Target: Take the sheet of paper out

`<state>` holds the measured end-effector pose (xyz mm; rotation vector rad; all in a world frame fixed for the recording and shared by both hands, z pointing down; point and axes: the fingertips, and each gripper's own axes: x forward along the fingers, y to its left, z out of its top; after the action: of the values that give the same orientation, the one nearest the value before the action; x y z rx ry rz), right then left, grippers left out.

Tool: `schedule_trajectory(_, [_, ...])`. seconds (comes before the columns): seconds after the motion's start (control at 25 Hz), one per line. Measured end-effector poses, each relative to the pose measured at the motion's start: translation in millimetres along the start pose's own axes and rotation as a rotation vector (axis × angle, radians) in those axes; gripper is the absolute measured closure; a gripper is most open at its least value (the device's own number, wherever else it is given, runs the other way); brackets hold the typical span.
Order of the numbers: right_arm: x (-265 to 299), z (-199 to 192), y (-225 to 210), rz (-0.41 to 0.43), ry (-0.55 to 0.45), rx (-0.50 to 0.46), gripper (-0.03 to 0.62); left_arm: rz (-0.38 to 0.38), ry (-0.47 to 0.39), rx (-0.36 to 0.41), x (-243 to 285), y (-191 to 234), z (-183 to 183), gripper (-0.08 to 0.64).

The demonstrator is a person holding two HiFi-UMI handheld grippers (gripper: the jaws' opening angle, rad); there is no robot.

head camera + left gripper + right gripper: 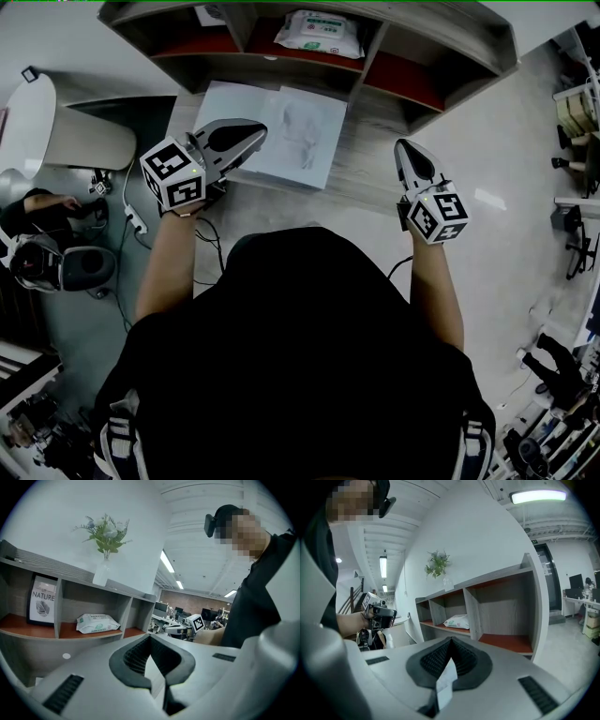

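A white sheet of paper (pixel 305 131) with a faint drawing lies flat on the wooden desk (pixel 370 178) in front of the shelf unit. My left gripper (pixel 255 131) hovers over the sheet's left part, jaws shut; whether it touches the sheet I cannot tell. In its own view the left gripper (pixel 150 638) shows a closed seam with a pale sliver in it. My right gripper (pixel 403 146) is off the sheet's right edge, above bare desk. Up close, the right gripper (pixel 451 643) is shut, with a small white tab in its seam.
The shelf unit (pixel 380 58) at the desk's back holds a pack of wipes (pixel 319 33) (pixel 97 623) (pixel 457 621) and a framed print (pixel 42 603). A vase with a plant (pixel 105 543) stands on top. A white chair (pixel 66 131) and floor cables (pixel 131 220) are at left.
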<state>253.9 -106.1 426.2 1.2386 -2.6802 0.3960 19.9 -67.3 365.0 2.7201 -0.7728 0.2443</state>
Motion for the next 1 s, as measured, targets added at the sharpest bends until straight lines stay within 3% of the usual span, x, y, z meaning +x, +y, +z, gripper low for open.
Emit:
schedule_trajectory(0.48, [-8.0,-6.7,4.2,-0.001,-0.001,0.011,0.580,-0.044,0.005,0.001,2.1,-13.2,-7.7,0.540])
schedule_trajectory(1.0, [-0.9,-8.2,3.0,-0.057,0.014,0.024,0.580,-0.093,0.009,0.000,11.3,18.6,-9.3,0.540])
